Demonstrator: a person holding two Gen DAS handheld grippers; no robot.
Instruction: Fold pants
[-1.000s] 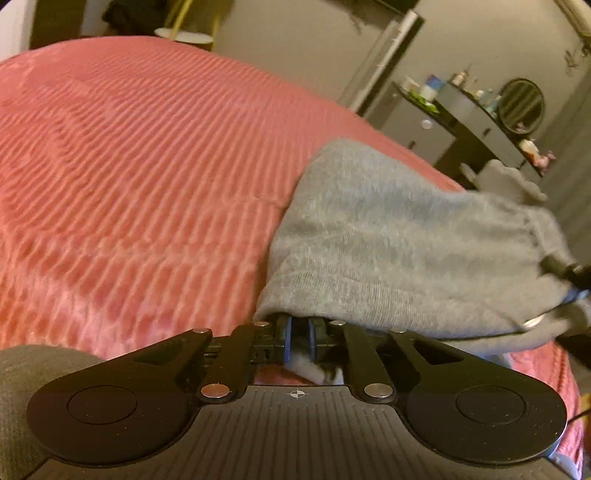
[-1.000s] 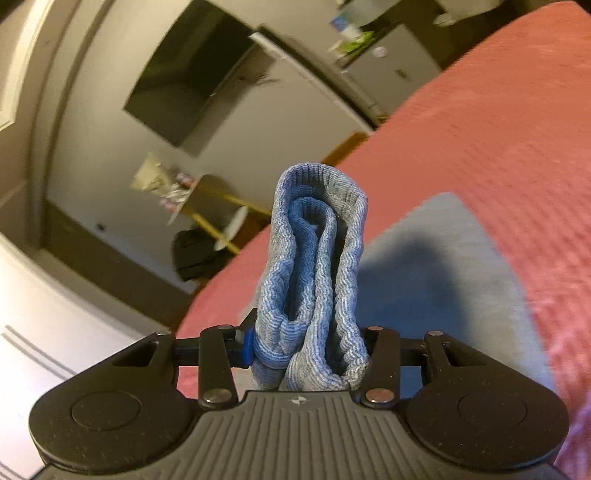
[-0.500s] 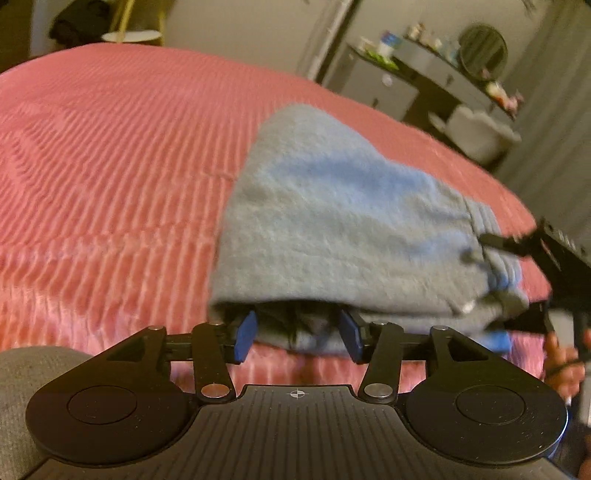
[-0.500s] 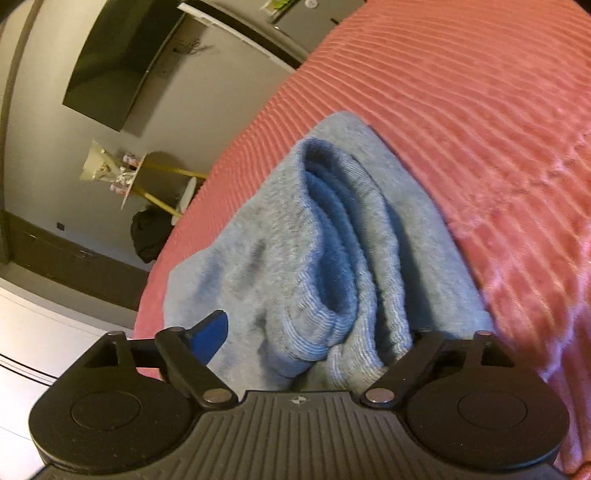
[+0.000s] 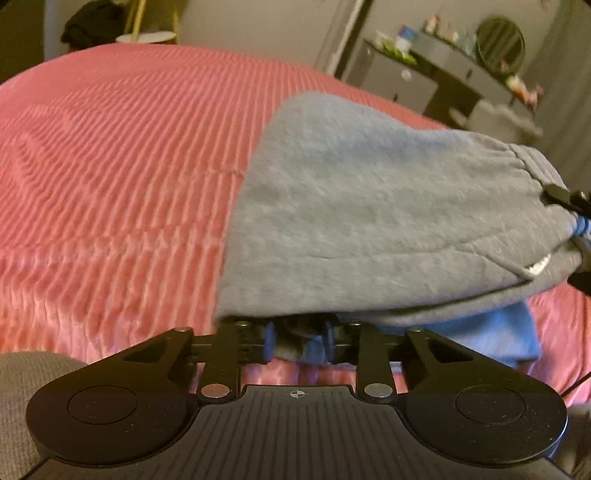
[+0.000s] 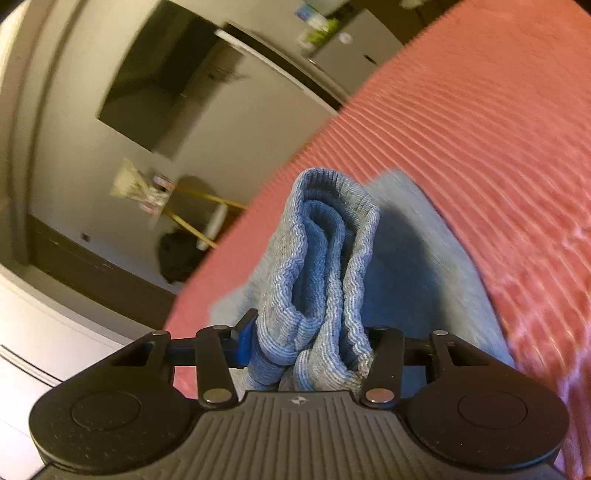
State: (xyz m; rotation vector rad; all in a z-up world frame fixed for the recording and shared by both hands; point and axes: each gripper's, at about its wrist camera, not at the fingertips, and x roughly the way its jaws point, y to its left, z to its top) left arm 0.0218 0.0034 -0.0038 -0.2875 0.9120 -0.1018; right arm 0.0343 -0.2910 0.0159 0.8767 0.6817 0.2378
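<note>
Both tools have just closed again on the grey pants [image 5: 369, 206] after briefly releasing them on the pink bed [image 5: 110, 166]. The left tool [image 5: 298, 341] pinches a fabric edge, the right tool [image 6: 308, 349] the bunched ribbed band. The re-grip suggests another fold.

A bed covered in a coral-pink ribbed bedspread [image 5: 122, 155] fills the foreground. Beyond it stand plain grey-beige walls [image 6: 74, 155]. A dark rectangular flat screen [image 6: 159, 85] is mounted on the wall. A grey dresser with a dark top [image 5: 413, 79] carries small bottles and a round dark-framed mirror [image 5: 500, 40]. A white round side table on yellow legs [image 5: 147, 36] stands near a dark bundle. Lighting is dim and warm.
</note>
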